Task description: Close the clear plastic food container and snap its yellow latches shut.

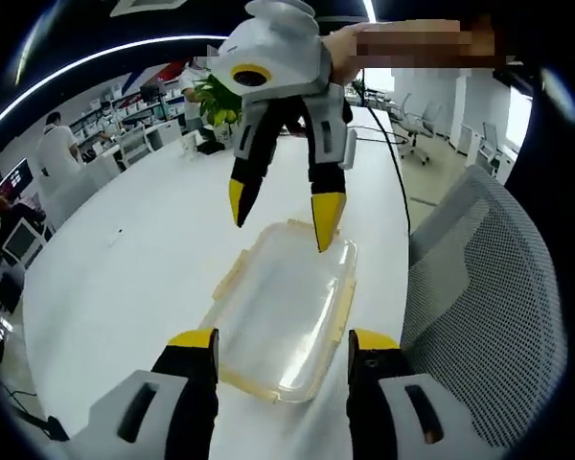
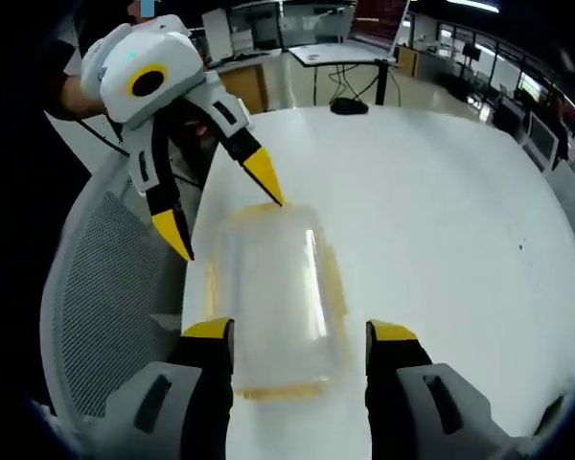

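Left gripper view: looked along the left claw (image 1: pixel 282 343), jaws spread wide and gripping nothing, set either side of the near end of the container (image 1: pixel 286 311). Lay flat on the white tabletop (image 1: pixel 144 249), lid on, close to the edge by a grey mesh chair (image 1: pixel 489 287). Yellowish latches (image 1: pixel 345 302) ran along the rim; could not tell whether snapped. Hung over the far end, the right claw (image 1: pixel 281 211), tips parted, one tip just at the far rim, nothing held. Showed a plant (image 1: pixel 216 101) and desks beyond.

Right gripper view: looked along the right claw (image 2: pixel 300 333), released, jaws flanking the near end of the container (image 2: pixel 273 292). Sat lengthwise near the tabletop (image 2: pixel 441 220) edge, chair (image 2: pixel 115 278) beside. Reached in from upper left, the left claw (image 2: pixel 225 216), jaws apart, one tip at the far corner, the other off the edge.
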